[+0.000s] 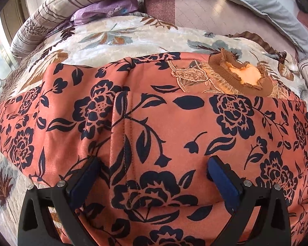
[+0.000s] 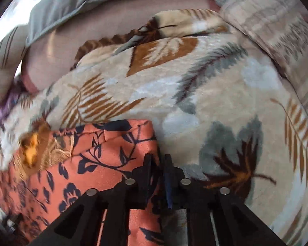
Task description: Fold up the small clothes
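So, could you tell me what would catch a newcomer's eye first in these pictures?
The salmon-orange garment with dark navy flowers fills the left wrist view, spread on a cream plush leaf-print blanket. Its brown ruffled collar lies at the far right. The right hand-held gripper pinches the garment's right edge.

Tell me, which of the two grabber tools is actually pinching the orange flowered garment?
The right gripper: its jaws are nearly closed on the edge of the orange flowered garment. The left gripper stands wide open above the cloth.
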